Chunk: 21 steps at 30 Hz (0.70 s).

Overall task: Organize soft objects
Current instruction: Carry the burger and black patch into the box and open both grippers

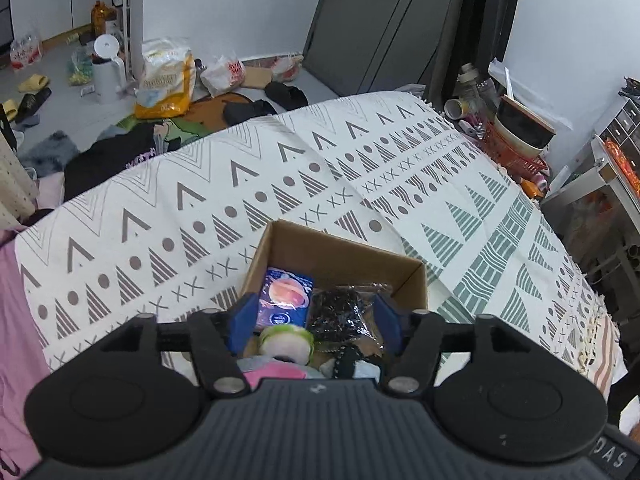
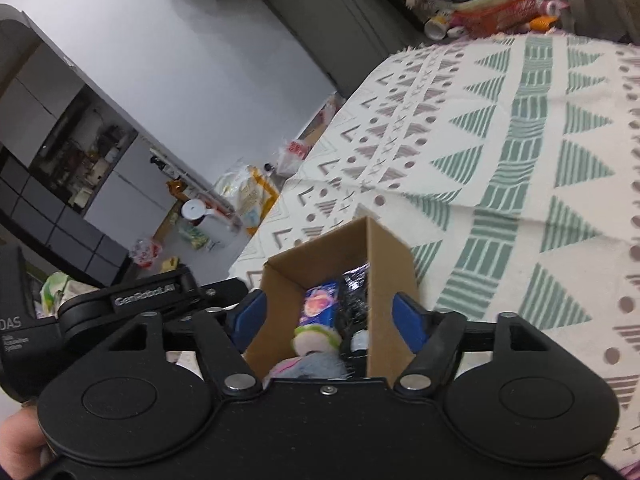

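Note:
An open cardboard box (image 1: 336, 250) stands on the patterned cloth (image 1: 200, 184). It holds a blue packet (image 1: 285, 294), a black crinkly bag (image 1: 340, 310), a green-and-white round item (image 1: 286, 342), and pink and grey soft items at the near end. My left gripper (image 1: 316, 322) hovers open over the near end of the box, with nothing between its blue fingers. My right gripper (image 2: 329, 318) is open too. Its fingers (image 2: 408, 320) straddle the box (image 2: 384, 264) at its near corner. I cannot tell whether they touch the walls.
The cloth covers a wide raised surface with bare room beyond the box. An orange basket with bowls (image 1: 516, 140) sits at its far right edge. The floor beyond holds a white kettle (image 1: 107, 68), a yellow bag (image 1: 166, 76) and clothes. A hand (image 2: 20, 440) holds the right gripper.

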Tool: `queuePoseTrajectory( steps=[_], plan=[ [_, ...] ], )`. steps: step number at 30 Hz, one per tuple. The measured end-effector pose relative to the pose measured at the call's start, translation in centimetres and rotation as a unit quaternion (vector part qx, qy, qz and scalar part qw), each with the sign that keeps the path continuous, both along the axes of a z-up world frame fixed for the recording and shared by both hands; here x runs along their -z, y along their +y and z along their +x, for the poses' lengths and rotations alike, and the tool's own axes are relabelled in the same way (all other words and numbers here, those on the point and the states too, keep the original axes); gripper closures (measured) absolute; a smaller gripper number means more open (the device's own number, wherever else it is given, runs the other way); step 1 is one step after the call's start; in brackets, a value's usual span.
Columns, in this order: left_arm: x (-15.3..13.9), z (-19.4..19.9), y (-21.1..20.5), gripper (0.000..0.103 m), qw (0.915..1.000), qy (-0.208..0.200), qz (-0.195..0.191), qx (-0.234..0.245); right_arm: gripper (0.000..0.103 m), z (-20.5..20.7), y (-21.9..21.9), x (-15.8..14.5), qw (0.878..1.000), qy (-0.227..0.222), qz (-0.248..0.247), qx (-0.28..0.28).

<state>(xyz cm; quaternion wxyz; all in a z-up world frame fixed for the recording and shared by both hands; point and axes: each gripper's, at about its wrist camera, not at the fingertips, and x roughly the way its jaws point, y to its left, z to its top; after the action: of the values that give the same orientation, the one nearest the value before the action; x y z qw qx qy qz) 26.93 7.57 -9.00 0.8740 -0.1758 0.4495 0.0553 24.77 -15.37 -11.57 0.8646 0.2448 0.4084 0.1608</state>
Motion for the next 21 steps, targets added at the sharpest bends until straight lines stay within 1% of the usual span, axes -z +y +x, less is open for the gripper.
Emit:
queuePoseTrajectory(
  steps=[2, 4, 6, 8, 9, 11, 13, 17, 18, 21],
  plan=[
    [-0.3, 0.0, -0.1, 0.037, 1.0, -0.003, 0.009, -0.003, 0.021, -0.1, -0.5, -0.3, 1.0, -0.006, -0.008, 0.009],
    [-0.5, -0.3, -0.3, 0.037, 0.9999, -0.004, 0.015, -0.004, 0.02, -0.3, -0.8, -0.6, 1.0, -0.007, -0.012, 0.014],
    [-0.8, -0.5, -0.4, 0.036, 0.9999, -0.006, 0.016, -0.002, 0.017, -0.6, -1.2, -0.8, 1.0, -0.005, -0.017, 0.014],
    [-1.2, -0.8, -0.6, 0.035, 0.9998, -0.009, 0.016, 0.002, 0.015, -1.0, -1.3, -1.0, 0.999, -0.005, -0.032, 0.014],
    [-1.3, -1.0, -0.7, 0.034, 0.9998, -0.011, 0.017, 0.004, 0.014, -1.2, -1.4, -1.1, 0.999, -0.006, -0.041, 0.014],
    [-1.6, -1.4, -1.0, 0.028, 0.9997, -0.014, 0.022, 0.006, 0.012, -1.7, -1.7, -1.4, 0.998, -0.006, -0.054, 0.02],
    [-1.9, -1.8, -1.3, 0.026, 0.9994, -0.016, 0.029, 0.008, 0.01, -2.1, -2.1, -1.6, 0.998, -0.005, -0.061, 0.027],
    [-2.2, -3.0, -1.7, 0.026, 0.9994, -0.015, 0.028, 0.012, 0.007, -3.0, -2.7, -2.5, 0.997, -0.012, -0.072, 0.03],
    [-2.3, -3.3, -1.7, 0.026, 0.9993, -0.016, 0.029, 0.014, 0.006, -3.2, -2.7, -2.7, 0.997, -0.014, -0.076, 0.03],
    [-2.8, -4.3, -1.8, 0.026, 0.9988, -0.02, 0.04, 0.021, 0.005, -3.9, -3.0, -3.4, 0.996, -0.02, -0.087, 0.031]
  ],
)
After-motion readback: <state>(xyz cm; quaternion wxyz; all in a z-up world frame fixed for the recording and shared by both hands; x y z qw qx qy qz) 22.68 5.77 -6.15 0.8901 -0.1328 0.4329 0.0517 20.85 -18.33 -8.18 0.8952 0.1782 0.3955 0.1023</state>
